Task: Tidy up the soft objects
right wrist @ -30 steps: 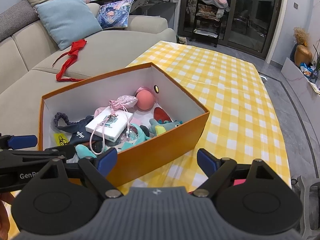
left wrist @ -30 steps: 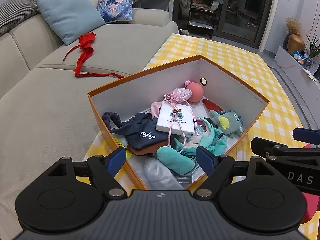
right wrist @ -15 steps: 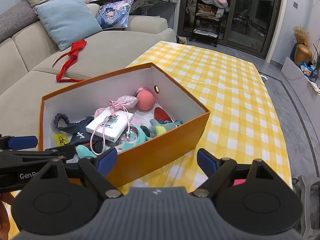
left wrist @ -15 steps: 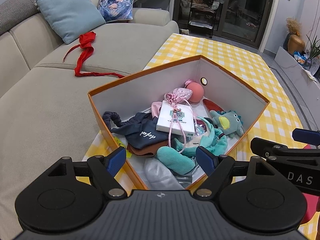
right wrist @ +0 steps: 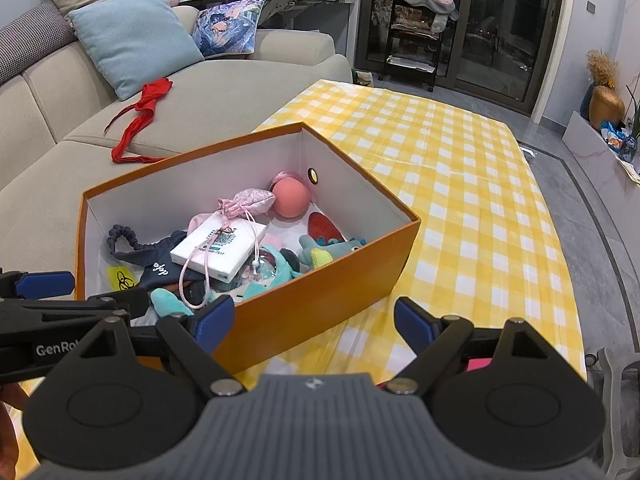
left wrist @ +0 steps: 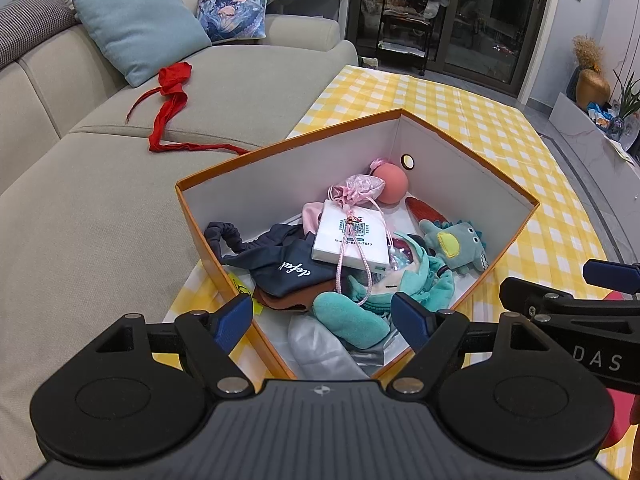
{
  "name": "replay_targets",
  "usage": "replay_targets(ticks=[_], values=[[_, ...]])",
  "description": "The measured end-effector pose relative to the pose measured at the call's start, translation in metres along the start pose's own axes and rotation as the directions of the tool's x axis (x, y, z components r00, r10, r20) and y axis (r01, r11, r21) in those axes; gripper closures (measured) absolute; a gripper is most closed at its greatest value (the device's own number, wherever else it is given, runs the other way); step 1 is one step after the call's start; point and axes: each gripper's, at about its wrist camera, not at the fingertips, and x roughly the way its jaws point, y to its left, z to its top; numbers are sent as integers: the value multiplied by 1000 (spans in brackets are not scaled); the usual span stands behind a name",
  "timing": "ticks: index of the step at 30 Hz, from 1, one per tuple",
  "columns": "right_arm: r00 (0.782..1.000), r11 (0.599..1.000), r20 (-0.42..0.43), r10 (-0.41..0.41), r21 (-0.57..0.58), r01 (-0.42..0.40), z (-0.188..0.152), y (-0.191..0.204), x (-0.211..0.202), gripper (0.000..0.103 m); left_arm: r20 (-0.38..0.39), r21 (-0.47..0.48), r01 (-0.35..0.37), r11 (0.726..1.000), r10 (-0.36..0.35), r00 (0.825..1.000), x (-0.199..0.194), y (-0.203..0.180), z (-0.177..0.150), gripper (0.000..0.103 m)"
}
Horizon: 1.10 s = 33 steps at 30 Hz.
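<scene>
Orange box (left wrist: 224,248), white inside, open-topped, on yellow checked cloth (right wrist: 472,200) beside grey sofa (left wrist: 100,200); heaped with soft things: navy cap (left wrist: 280,268), white pack (left wrist: 352,236) under pink pouch (left wrist: 358,188), smooth peach ball (left wrist: 392,182), fuzzy teal plush (left wrist: 360,316), small green monster (left wrist: 456,246); red cloth (left wrist: 168,108) limp on sofa, apart from box. Left gripper (left wrist: 322,318) spread wide over near corner, gripping nothing; right gripper (right wrist: 310,320) likewise spread, empty, at box's outer wall; bare cloth beyond, right side clear.
</scene>
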Motion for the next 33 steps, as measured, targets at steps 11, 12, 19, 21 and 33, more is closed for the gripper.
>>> replay_targets(ticks=[11, 12, 19, 21, 33], values=[[1000, 1000, 0, 0, 0, 0, 0, -1, 0, 18, 4, 4, -11, 1000, 11, 1000, 0, -2, -1, 11], [1000, 1000, 0, 0, 0, 0, 0, 0, 0, 18, 4, 5, -10, 1000, 10, 1000, 0, -2, -1, 11], [1000, 1000, -1, 0, 1, 0, 0, 0, 1, 18, 2, 0, -11, 1000, 11, 1000, 0, -1, -1, 11], [1000, 1000, -1, -2, 1, 2, 0, 0, 1, 18, 6, 4, -17, 1000, 17, 1000, 0, -2, -1, 11], [1000, 1000, 0, -1, 5, 1, 0, 0, 2, 18, 16, 9, -35, 999, 35, 999, -2, -6, -1, 11]])
